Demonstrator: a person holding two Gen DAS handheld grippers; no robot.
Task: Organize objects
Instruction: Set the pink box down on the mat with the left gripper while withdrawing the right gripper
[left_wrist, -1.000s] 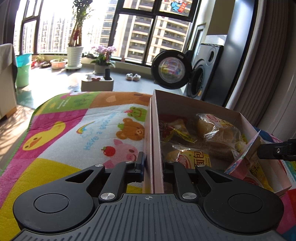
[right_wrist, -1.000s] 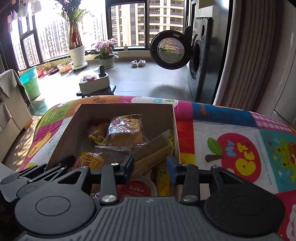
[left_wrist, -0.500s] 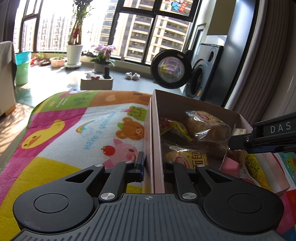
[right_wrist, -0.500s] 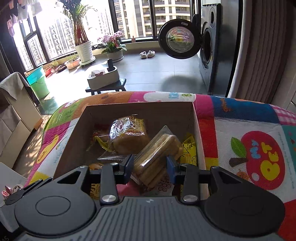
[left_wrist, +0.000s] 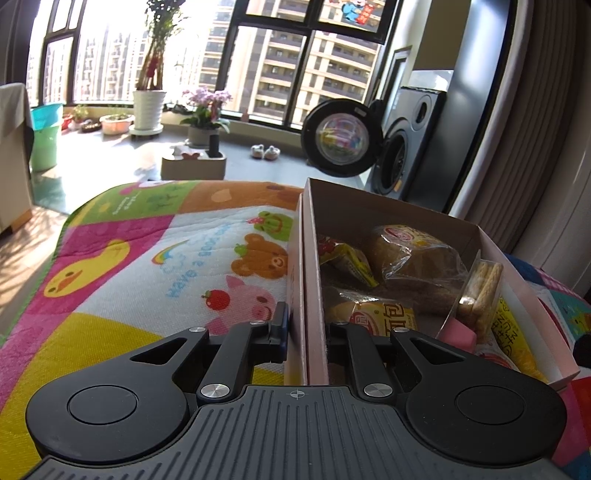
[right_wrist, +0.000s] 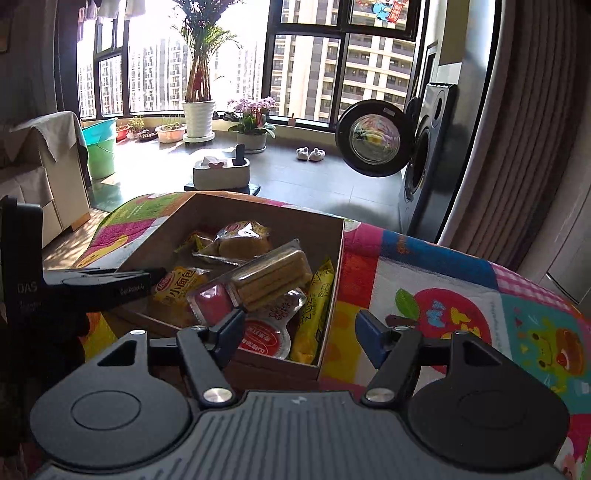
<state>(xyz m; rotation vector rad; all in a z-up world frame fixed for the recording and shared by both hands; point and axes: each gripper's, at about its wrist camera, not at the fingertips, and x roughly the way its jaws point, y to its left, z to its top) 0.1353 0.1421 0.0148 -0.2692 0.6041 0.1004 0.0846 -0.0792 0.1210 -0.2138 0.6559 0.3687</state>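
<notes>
Several wrapped snacks (right_wrist: 258, 280) fill box (right_wrist: 236, 210)

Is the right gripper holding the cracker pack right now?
No, the right gripper is open and empty, and the cracker pack lies in the box.

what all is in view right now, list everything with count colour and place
brown cardboard box: one, on the mat, open top
clear-wrapped biscuit pack: one, tan, leaning across the other snacks in the box
clear-wrapped bread bun: one, brown, far end of box
yellow bread packet: one, near left of box
red-lidded cup: one, near end of box
yellow sachet: one, along the right wall of box
cartoon play mat: one, multicoloured, under the box
washing machine: one, grey, door open, far right
white potted plant: one, by the window
left gripper: black, shut on the box's left wall
right gripper: black, open, empty, at the box's near end
</notes>
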